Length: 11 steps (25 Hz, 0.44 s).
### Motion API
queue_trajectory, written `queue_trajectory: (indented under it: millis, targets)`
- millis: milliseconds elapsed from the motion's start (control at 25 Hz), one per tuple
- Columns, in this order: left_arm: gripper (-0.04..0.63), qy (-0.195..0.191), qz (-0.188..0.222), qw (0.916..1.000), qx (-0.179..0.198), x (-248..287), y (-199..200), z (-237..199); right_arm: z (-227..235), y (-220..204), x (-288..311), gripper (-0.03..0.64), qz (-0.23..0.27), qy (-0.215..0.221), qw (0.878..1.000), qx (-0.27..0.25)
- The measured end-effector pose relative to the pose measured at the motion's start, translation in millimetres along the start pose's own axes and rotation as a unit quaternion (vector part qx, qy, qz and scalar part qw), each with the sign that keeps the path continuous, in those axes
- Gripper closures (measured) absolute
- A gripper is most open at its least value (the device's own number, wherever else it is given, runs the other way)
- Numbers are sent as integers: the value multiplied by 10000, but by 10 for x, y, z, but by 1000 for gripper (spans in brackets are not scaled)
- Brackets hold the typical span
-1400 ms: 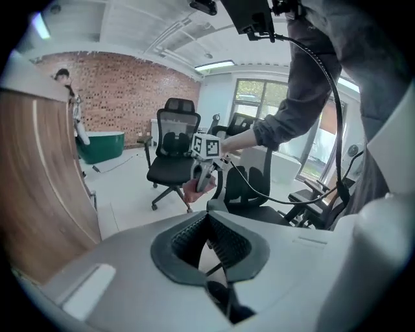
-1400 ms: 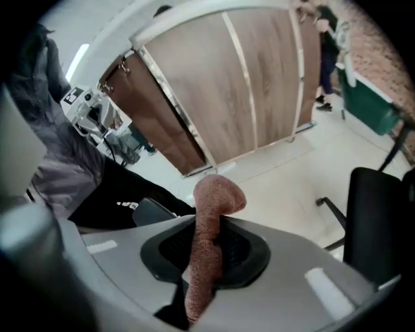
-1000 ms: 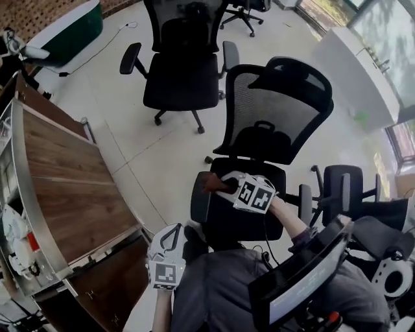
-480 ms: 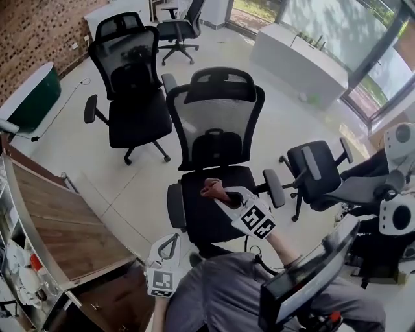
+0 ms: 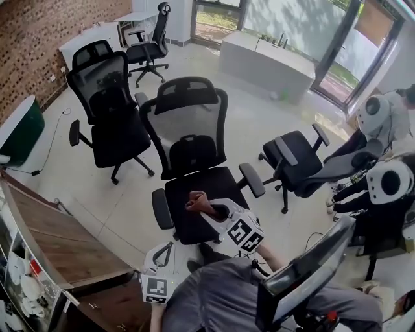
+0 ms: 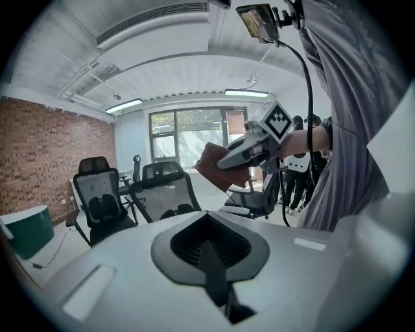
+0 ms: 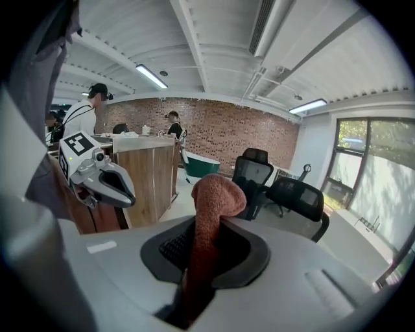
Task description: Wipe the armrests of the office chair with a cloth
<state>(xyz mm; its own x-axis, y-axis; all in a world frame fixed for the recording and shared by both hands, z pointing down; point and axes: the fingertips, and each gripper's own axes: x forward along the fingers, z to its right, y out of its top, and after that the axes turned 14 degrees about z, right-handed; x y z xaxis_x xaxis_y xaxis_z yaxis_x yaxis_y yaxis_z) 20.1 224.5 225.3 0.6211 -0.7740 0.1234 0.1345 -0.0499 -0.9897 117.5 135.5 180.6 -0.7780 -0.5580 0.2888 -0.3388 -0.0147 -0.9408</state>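
Brown cloth (image 5: 196,202) clamped in the right gripper (image 5: 207,209), held over the seat of the office chair (image 5: 185,130), between its armrests (image 5: 251,179), left gripper (image 5: 168,248) empty, jaws together, beside the wooden counter (image 5: 58,249).

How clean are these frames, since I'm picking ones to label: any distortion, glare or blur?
Head view: fisheye bending, glass doors washed out, black mesh office chair sharp. Left gripper view: round dark vignette, close foreground soft. Right gripper view: same vignette, rust-brown terry cloth crisp, window pale.
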Motion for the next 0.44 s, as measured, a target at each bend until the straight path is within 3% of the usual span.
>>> queue_trajectory:
  millis: [440]
  targets:
    - [580,-336,152,9993,0,134,101,228,-271,64,-349,563,-36,37,9999,-113]
